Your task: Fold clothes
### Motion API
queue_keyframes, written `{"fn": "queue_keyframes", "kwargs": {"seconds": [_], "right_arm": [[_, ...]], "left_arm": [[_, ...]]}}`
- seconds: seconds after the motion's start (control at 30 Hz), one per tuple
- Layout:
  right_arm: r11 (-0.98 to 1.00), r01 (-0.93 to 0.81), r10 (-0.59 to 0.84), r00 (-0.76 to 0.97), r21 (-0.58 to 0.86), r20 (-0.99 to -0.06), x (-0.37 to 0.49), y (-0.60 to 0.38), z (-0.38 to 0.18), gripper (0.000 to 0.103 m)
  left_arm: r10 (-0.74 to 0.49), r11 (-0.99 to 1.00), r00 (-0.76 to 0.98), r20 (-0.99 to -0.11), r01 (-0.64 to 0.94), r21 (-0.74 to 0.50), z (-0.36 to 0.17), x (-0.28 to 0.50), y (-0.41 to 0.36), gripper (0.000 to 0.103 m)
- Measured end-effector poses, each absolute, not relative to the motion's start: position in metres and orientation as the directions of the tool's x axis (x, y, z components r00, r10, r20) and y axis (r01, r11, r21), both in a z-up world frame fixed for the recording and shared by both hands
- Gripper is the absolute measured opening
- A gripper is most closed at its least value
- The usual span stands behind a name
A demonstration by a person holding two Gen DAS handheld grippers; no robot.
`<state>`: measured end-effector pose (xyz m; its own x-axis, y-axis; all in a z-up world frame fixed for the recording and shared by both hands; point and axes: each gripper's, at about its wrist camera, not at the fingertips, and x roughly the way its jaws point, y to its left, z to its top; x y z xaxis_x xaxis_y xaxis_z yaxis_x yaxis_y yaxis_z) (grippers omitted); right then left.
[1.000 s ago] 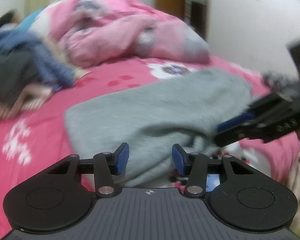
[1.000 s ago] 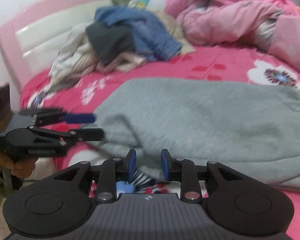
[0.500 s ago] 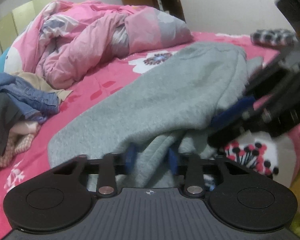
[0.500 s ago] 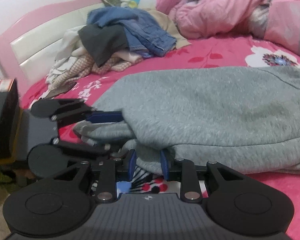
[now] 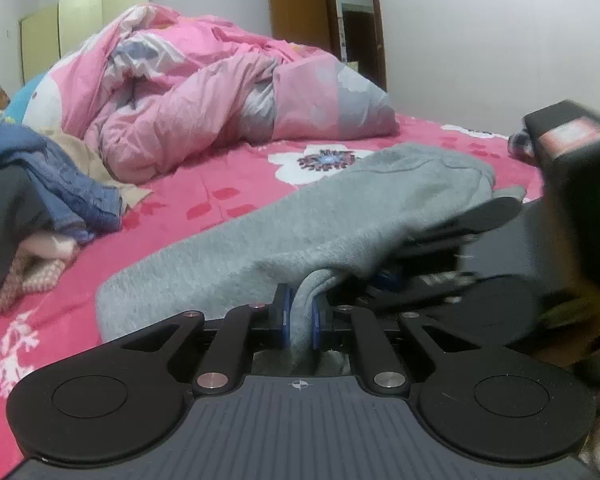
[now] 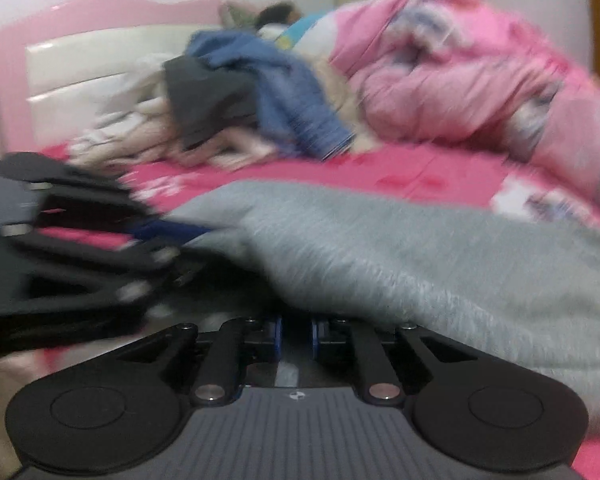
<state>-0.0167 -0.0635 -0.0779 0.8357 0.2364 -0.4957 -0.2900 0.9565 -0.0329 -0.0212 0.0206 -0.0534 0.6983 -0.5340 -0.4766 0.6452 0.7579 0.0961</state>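
A soft, limp grey sweatshirt (image 5: pixel 300 240) is pinched at its near hem by the left gripper (image 5: pixel 300 322); the right gripper's (image 6: pixel 296 334) jaws are closing there, contact unclear.

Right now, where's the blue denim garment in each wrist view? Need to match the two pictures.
Left wrist: blue denim garment at the far left edge, mid-height, on top of the clothes pile.
Right wrist: blue denim garment upper centre, blurred, draped over the same pile in front of the pink headboard.
Shared landmark: the crumpled pink duvet, directly right of the denim in both views.
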Motion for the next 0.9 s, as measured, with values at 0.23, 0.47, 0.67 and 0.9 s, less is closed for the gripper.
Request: {"fn": "queue_keyframes", "kwargs": {"seconds": [0.23, 0.47, 0.67, 0.9], "right_arm": [[0.956, -0.269, 0.197, 0.885, -0.119, -0.422, -0.039, -0.06, -0.082, 0.014], [0.914, -0.382, 0.293, 0.854, -0.135, -0.43, -0.079, -0.069, -0.07, 0.015], [0.932, -0.351, 0.268, 0.836, -0.089, -0.479, -0.027, -0.045, -0.085, 0.014], [0.944, -0.318, 0.246, 0.86, -0.092, -0.448, -0.023, -0.046, -0.089, 0.014]], "left_arm": [[-0.541, 0.762, 0.689, -0.481, 0.644, 0.065, -0.062, -0.02, 0.026, 0.009], [-0.554, 0.759, 0.683, -0.476, 0.649, 0.048, -0.063, -0.02, 0.031, 0.009], [-0.561, 0.767, 0.69, -0.458, 0.642, 0.027, -0.06, -0.022, 0.037, 0.007], [-0.588, 0.75, 0.652, -0.479, 0.661, -0.021, -0.069, -0.018, 0.045, 0.01]]}}
